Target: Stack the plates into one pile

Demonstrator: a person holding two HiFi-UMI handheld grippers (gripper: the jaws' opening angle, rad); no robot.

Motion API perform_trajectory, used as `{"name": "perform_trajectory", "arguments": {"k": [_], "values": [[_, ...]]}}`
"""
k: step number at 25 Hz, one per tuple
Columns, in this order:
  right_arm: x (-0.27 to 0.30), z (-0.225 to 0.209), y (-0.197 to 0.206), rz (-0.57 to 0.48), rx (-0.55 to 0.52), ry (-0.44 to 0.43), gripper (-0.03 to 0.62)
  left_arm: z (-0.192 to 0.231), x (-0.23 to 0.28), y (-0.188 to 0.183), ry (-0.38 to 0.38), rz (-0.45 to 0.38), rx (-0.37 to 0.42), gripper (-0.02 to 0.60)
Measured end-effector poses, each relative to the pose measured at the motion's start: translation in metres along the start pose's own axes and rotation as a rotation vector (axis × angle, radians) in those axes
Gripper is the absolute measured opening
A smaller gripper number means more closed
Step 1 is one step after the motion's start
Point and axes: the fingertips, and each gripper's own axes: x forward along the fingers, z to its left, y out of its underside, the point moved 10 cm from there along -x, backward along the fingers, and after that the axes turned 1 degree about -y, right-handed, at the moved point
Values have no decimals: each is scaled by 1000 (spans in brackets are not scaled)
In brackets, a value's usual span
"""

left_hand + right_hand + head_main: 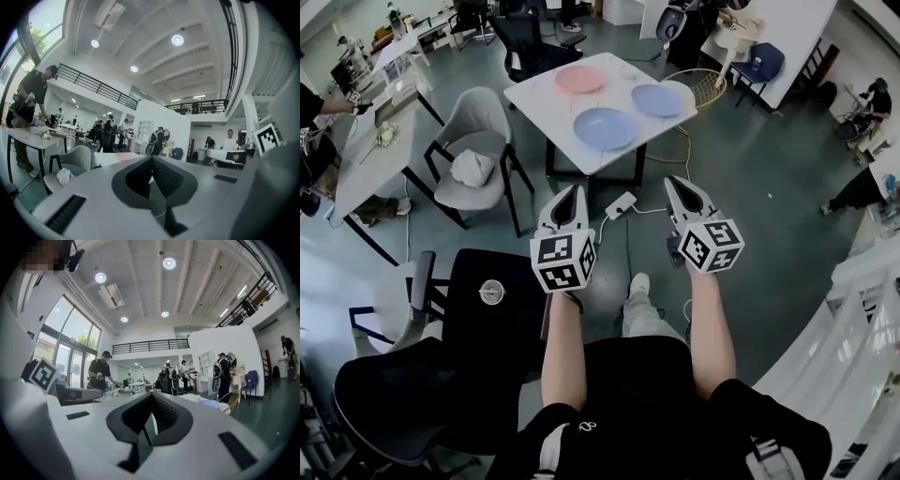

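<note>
Stands well back from a white square table (pixel 542 94) on black legs, looking steeply down at it

Holds the left gripper (pixel 573 192) and the right gripper (pixel 673 184) side by side above the grey floor (pixel 750 187), both pointed toward the table and well short of it

Has both pairs of fingers closed tip to tip, gripping nothing, as seen along each gripper's own view

Bears on each gripper a white cube with black square marker patterns facing up

Finds three round plates lying flat on the table, each apart from the others and none stacked: a pink round plate (pixel 579 80) at the far side, a pale blue round plate (pixel 656 100) to the right of it, and a deeper blue round plate (pixel 604 128) nearest, toward the front edge

Takes in, just left of the table, a grey shell chair (pixel 478 117) with a crumpled white cloth (pixel 472 169) on its seat, a white power strip (pixel 621 204) on the floor by the table's near side, and a black office chair (pixel 502 323) at lower left

Wears a black shirt (pixel 637 394) with a small white logo, too small to read
</note>
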Motion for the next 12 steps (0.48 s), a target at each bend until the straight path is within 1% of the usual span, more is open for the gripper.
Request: {"name": "perform_trajectory", "arguments": {"k": [4, 7, 9, 12], "values": [[30, -39, 7, 35, 29, -9, 8, -5, 46, 10, -37, 46, -15, 15], [57, -66, 11, 56, 45, -30, 8, -10, 76, 12, -66, 52, -14, 15], [79, -87, 12, 86, 29, -52, 8, -11, 104, 14, -88, 62, -28, 15], [103, -130, 18, 152, -23, -64, 8, -18, 154, 28, -105, 107, -59, 15]]}}
